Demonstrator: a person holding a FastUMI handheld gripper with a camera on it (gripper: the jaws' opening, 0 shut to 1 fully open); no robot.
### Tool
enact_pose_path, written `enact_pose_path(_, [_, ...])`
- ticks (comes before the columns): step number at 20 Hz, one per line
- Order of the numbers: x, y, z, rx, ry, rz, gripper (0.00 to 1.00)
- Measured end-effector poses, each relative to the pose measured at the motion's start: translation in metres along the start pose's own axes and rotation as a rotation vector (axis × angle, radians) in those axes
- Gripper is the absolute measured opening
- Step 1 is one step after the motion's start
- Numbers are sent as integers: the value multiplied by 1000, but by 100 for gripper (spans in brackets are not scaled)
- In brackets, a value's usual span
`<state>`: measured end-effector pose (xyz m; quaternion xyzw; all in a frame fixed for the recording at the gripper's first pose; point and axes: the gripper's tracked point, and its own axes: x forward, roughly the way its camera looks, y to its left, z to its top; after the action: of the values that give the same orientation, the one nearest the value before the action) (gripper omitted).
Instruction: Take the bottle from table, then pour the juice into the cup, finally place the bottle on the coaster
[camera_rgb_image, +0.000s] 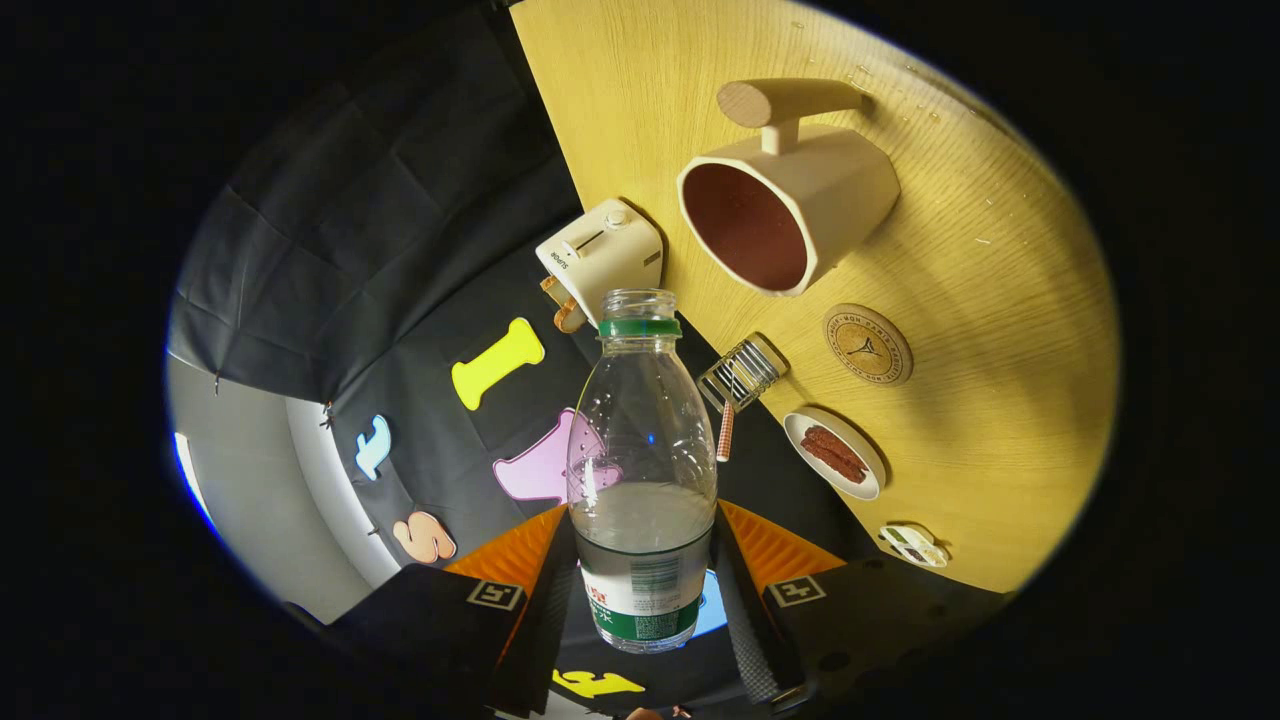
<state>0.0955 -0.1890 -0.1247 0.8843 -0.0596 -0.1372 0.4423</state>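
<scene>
A clear plastic bottle (641, 470) with a green neck ring and no cap sits between the fingers of my gripper (642, 580), which is shut on its lower body. Clear liquid fills roughly its lower third. The whole view is rolled, so the wooden table (1000, 400) stands nearly on edge beside the bottle. A cream cup (790, 205) with a dark red inside and a wooden handle stands on that table, just beyond the bottle's mouth and to its side. A round cork coaster (868, 345) lies on the table near the cup.
A cream toaster (600, 258) stands at the table's far edge, close to the bottle's mouth. A small wire rack (743, 374), a white dish with brown food (835, 453) and a small white item (914, 546) also rest on the table.
</scene>
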Motion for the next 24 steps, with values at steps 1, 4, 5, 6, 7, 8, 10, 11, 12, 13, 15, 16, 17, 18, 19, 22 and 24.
enact_pose_path(1, [0, -1, 0, -7, -2, 1, 73])
enact_pose_path(4, [0, -4, 0, -27, -2, -2, 73])
enact_pose_path(5, [0, -6, 0, -37, -2, -5, 73])
enact_pose_path(6, [0, -7, -1, -53, -3, -8, 73])
enact_pose_path(7, [0, -10, 0, -84, -4, -16, 73])
enact_pose_path(8, [-2, -12, -1, -117, -3, -18, 73])
enact_pose_path(10, [-2, -16, -3, -175, 4, -29, 73])
enact_pose_path(11, [-2, -19, -3, -224, 9, -38, 73])
enact_pose_path(12, [-2, -22, -3, -277, 14, -46, 73])
enact_pose_path(13, [-1, -24, -2, -334, 19, -51, 73])
enact_pose_path(15, [-1, -23, -1, -457, 21, -51, 73])
enact_pose_path(16, [0, -22, 2, -537, 11, -51, 73])
enact_pose_path(17, [-1, -21, 5, -610, 0, -53, 73])
enact_pose_path(18, [0, -21, 8, -696, -8, -58, 73])
enact_pose_path(19, [0, -21, 9, -778, -5, -65, 73])
enact_pose_path(22, [4, -21, 13, -1023, -15, -86, 73])
enact_pose_path(24, [8, -16, 17, -1173, -43, -87, 73])
